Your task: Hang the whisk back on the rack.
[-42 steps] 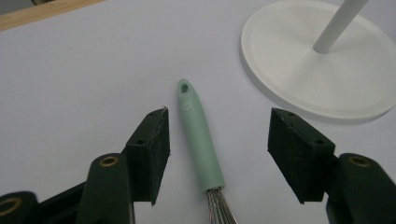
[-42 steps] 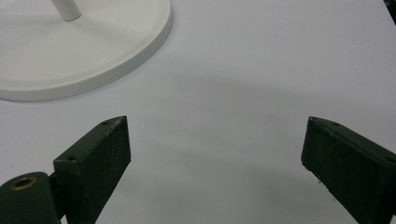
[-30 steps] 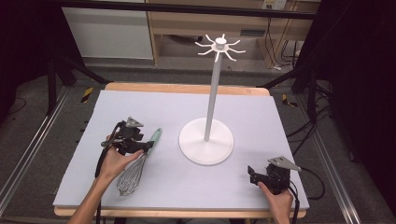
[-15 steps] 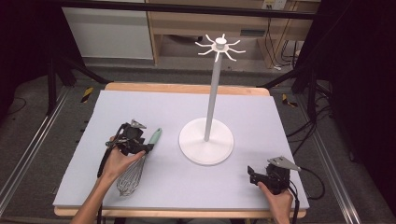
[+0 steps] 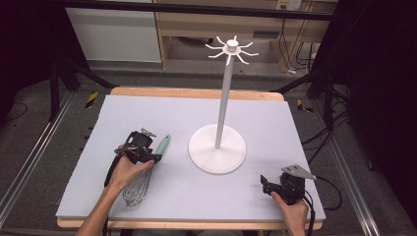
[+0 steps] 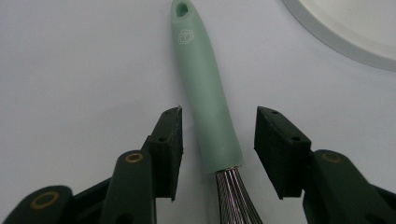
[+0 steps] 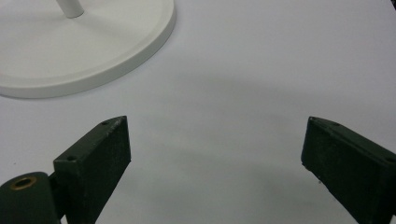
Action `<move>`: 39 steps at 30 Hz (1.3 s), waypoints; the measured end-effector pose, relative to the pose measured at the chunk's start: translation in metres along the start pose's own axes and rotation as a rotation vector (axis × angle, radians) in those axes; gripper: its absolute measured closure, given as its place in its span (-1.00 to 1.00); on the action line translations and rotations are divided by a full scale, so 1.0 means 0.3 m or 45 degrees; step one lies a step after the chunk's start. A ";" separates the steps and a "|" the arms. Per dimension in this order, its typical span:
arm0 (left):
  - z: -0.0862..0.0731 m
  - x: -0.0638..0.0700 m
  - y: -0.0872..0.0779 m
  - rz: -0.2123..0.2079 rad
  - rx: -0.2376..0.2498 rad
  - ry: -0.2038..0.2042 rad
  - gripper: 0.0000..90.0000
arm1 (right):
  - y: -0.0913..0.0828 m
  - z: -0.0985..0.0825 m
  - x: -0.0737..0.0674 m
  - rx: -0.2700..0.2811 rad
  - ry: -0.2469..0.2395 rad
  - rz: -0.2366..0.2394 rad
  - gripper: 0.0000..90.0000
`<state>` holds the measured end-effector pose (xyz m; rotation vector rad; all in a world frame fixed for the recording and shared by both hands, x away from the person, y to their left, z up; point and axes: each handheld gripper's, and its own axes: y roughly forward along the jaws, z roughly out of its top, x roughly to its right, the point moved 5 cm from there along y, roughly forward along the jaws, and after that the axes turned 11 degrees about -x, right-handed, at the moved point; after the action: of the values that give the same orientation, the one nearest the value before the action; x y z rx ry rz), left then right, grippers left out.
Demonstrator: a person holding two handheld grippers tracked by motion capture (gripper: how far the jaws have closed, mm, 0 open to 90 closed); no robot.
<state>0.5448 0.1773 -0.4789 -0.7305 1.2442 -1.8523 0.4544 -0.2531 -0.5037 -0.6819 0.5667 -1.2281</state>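
Left gripper (image 6: 218,140) sits low over the whisk (image 5: 142,174), fingers (image 6: 170,140) apart on either side of the handle (image 6: 205,93), just above where it meets the wires. They've just been closing in, handle between them, but there's a gap on both sides, so no clamp yet. That looks like the sensible grab point: thick and rigid, near the balance point.

The whisk lies flat on the surface (image 5: 196,118), left of the white stand (image 5: 217,147), handle pointing away from the person. The handle is matte mint-green, tapered, probably silicone, with a hanging hole at the tip. The wires are shiny steel.

The hole probably goes on one of the stand's top hooks (image 5: 231,49). The stand has a thin post and a wide round base.

Right gripper (image 7: 215,154) is parked near the front right edge, fingers wide apart and empty, close to the base, probably to steady it.
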 end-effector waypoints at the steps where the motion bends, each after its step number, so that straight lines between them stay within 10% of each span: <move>1: 0.000 0.000 0.000 0.000 0.000 0.000 0.15 | 0.000 0.000 0.000 0.000 0.000 0.000 -0.81; 39: -0.001 -0.009 0.057 -0.019 -0.154 -0.098 0.47 | 0.005 -0.001 -0.004 -0.015 -0.011 0.006 -0.81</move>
<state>0.5508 0.1761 -0.4950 -0.8705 1.3125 -1.7559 0.4548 -0.2516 -0.5050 -0.6951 0.5684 -1.2174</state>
